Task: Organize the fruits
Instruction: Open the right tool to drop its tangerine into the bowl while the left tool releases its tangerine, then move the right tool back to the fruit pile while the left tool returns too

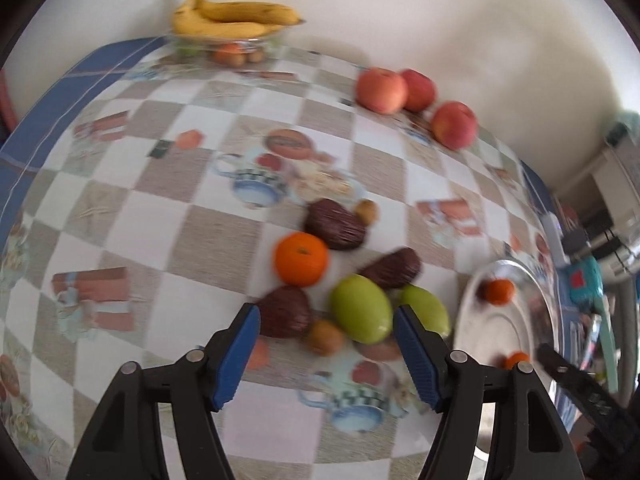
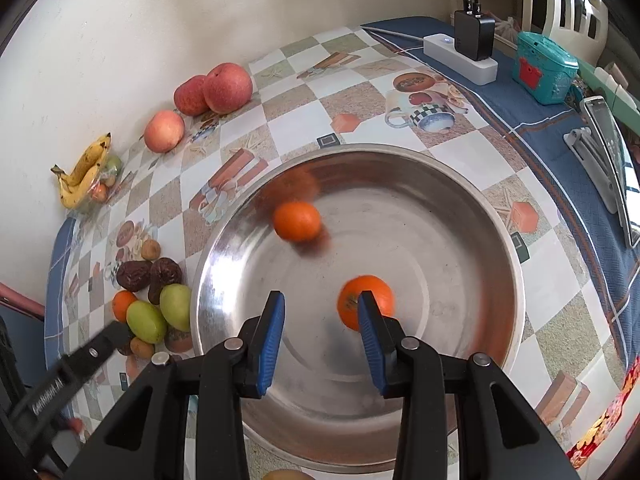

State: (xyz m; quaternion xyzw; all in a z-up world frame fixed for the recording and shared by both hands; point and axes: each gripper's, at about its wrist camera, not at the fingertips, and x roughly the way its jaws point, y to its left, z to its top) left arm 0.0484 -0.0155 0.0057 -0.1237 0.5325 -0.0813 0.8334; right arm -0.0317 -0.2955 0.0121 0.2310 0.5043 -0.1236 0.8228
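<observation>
Two tangerines in steel basin [image 2: 460, 184]; fruit pile beside it.
Left gripper [image 1: 326, 354] wide over green fruit [image 1: 360, 308], empty; right gripper [image 2: 322, 338] parted, unladen, above tangerine [image 2: 380, 296].

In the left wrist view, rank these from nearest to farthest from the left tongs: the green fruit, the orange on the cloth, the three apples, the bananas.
From the left tongs:
1. Green fruit, just beyond the tips.
2. Orange, behind it, slightly left.
3. Apples, far right by the wall.
4. Bananas, back left on a clear bowl.
</observation>
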